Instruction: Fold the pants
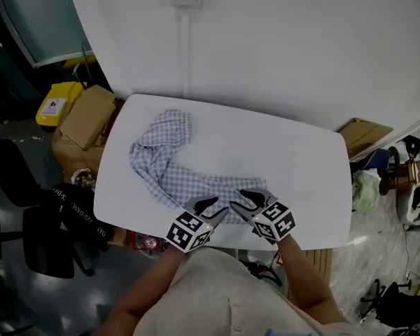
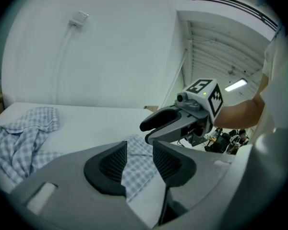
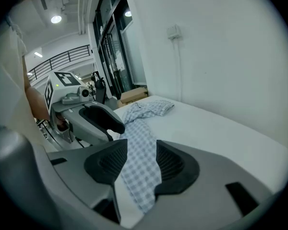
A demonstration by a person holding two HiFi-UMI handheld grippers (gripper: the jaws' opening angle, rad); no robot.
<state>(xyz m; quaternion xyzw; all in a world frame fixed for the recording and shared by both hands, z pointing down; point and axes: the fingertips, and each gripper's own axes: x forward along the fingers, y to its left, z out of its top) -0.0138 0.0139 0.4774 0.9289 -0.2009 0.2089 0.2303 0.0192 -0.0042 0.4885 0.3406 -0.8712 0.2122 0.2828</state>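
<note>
Lying rumpled on table [image 1: 287, 159], checked pants [image 1: 171, 170]; cardboard box [image 1: 87, 117] beside.

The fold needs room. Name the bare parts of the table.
The widest bare patch of the table lies between the pants and its right edge, back to the wall. A narrow strip follows the left edge. Crowded: the near edge, where the left tongs and the right tongs meet over the pants.

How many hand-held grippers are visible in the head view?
2. The left gripper is over the near end of the checked pants; the right gripper is close beside it, over the same end. None seems hidden.
</note>
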